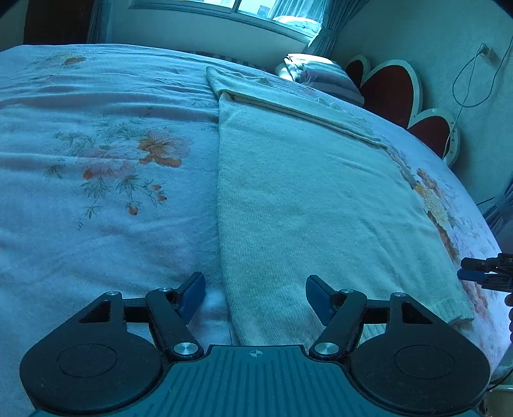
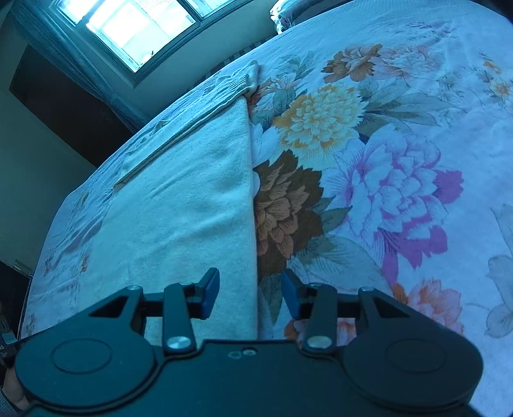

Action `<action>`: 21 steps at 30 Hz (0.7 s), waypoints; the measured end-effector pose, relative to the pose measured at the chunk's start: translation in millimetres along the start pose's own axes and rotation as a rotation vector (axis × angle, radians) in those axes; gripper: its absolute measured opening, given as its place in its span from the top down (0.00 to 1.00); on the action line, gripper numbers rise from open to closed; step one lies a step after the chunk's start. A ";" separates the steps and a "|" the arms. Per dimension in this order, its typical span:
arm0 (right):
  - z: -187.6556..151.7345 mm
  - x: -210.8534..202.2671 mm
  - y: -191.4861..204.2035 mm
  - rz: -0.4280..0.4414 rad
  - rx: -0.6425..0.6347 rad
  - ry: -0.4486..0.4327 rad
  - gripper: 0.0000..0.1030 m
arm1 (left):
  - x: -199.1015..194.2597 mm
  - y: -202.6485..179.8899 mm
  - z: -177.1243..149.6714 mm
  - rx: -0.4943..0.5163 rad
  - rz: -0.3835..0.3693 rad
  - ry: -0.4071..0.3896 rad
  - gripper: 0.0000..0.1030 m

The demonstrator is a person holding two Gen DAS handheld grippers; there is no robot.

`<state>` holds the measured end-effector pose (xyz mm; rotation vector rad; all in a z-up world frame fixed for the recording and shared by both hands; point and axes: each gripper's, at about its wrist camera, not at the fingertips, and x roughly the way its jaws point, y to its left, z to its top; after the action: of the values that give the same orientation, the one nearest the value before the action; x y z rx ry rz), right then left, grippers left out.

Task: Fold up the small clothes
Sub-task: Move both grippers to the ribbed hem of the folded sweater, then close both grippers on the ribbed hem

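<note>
A cream knitted sweater lies flat on the floral bedspread, sleeves folded over its far part. My left gripper is open, its fingers straddling the sweater's near left edge, holding nothing. My right gripper is open and straddles the sweater's near right edge above the bedspread. The right gripper's tips also show in the left wrist view at the far right, beside the sweater's hem corner.
A folded blanket or pillow pile sits at the bed's head beside a red heart-shaped headboard. A window and curtains are beyond the bed. A cable hangs on the wall.
</note>
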<state>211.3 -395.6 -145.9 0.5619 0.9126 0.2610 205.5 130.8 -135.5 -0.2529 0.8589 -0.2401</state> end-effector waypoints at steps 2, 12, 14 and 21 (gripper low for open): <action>-10.2 -4.5 -1.7 0.011 0.034 0.002 0.58 | -4.2 5.2 -4.4 -0.032 -0.039 0.004 0.43; -43.7 -15.6 -10.5 0.082 0.142 0.005 0.59 | -12.4 21.1 -36.6 -0.222 -0.241 0.056 0.48; -48.0 -17.1 -15.2 0.104 0.175 0.003 0.59 | -7.7 30.3 -41.1 -0.300 -0.299 0.059 0.48; -55.3 -7.4 -30.9 0.230 0.289 0.011 0.61 | 17.0 52.6 -44.5 -0.434 -0.442 0.059 0.48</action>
<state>161.8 -405.2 -184.9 0.9356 0.9028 0.3420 187.6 169.8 -192.0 -0.8484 0.9021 -0.4739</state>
